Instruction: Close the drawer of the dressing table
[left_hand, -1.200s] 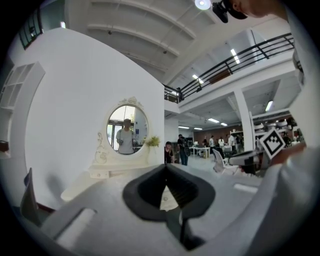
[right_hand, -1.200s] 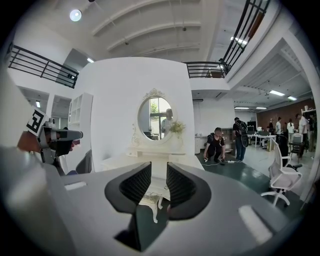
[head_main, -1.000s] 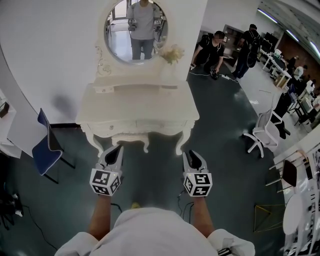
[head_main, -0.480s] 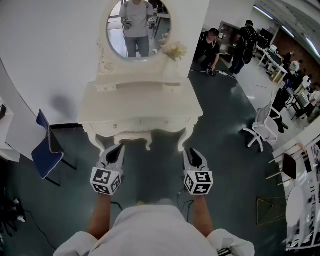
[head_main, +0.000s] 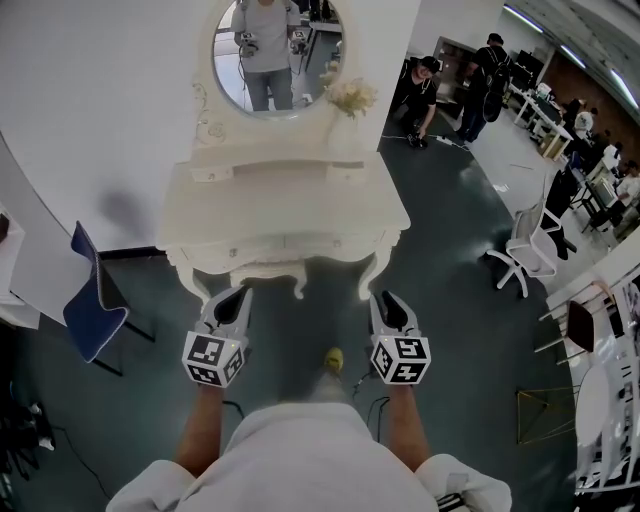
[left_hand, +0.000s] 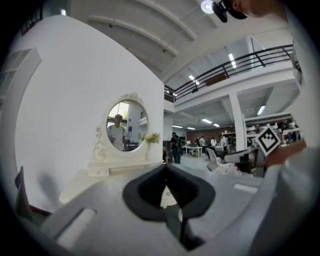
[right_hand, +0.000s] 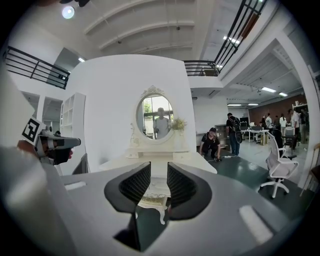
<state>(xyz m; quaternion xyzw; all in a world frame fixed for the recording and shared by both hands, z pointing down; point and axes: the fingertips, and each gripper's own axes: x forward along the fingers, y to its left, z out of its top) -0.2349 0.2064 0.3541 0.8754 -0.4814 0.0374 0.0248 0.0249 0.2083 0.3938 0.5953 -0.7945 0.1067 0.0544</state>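
Note:
The white dressing table (head_main: 285, 205) stands against the wall, with an oval mirror (head_main: 277, 50) above it. Its front drawer panel (head_main: 285, 246) looks about flush with the frame; I cannot tell if it stands out. My left gripper (head_main: 238, 292) hangs just in front of the table's left leg, jaws closed together (left_hand: 166, 170) and holding nothing. My right gripper (head_main: 383, 297) is level with it near the right leg, its jaws a little apart (right_hand: 159, 172) and empty. Neither touches the table (right_hand: 200, 161).
A blue chair (head_main: 95, 300) stands left of the table. A white office chair (head_main: 525, 255) is to the right. People (head_main: 420, 85) stand and crouch at the back right. A vase of flowers (head_main: 350, 100) sits on the table's raised shelf. Cables lie on the floor by my foot (head_main: 333, 357).
The table has come slightly nearer in the head view. A foot in a yellow shoe has stepped forward between the grippers. Both grippers keep their pose.

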